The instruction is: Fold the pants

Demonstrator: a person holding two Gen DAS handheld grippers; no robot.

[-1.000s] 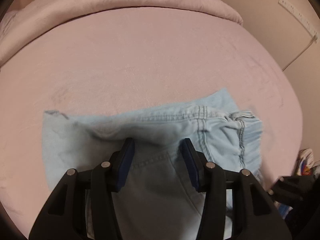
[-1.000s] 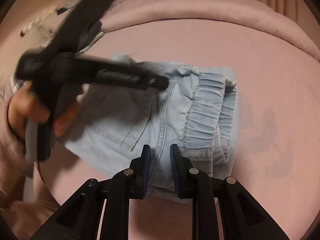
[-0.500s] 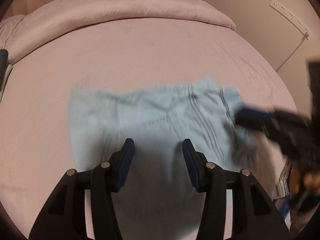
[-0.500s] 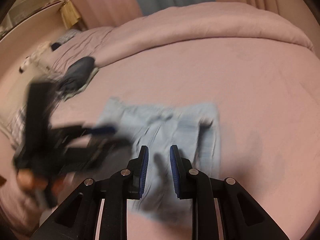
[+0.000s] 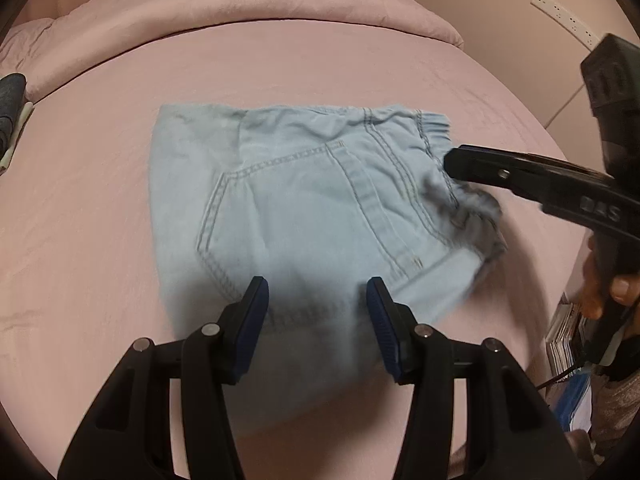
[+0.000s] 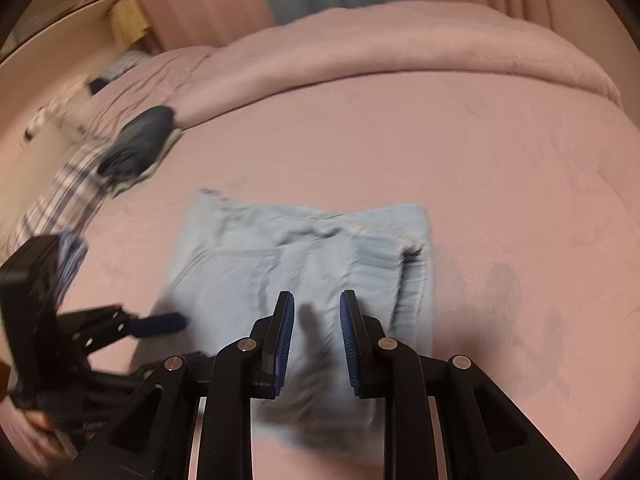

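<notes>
The light blue denim pants [image 5: 320, 200] lie folded into a compact rectangle on the pink bed [image 5: 320, 68], back pocket up, elastic waistband to the right. My left gripper [image 5: 317, 294] is open and empty, above the near edge of the pants. My right gripper [image 6: 316, 308] is open a little and empty, above the near waistband side of the pants [image 6: 304, 272]. In the left wrist view the right gripper's fingers [image 5: 520, 172] reach in over the waistband. In the right wrist view the left gripper [image 6: 160, 324] shows at the pants' left edge.
A rolled pink duvet [image 5: 248, 4] lies across the far side of the bed [image 6: 500, 160]. A dark folded garment [image 6: 138, 144] and plaid cloth [image 6: 68, 196] lie at the far left. A power strip [image 5: 564, 20] hangs on the right wall. Books [image 5: 564, 340] stand beside the bed.
Both grippers have pulled back and risen from the pants, which now lie flat and folded. The right gripper has swung to the waistband side; the views show more of the bed.
</notes>
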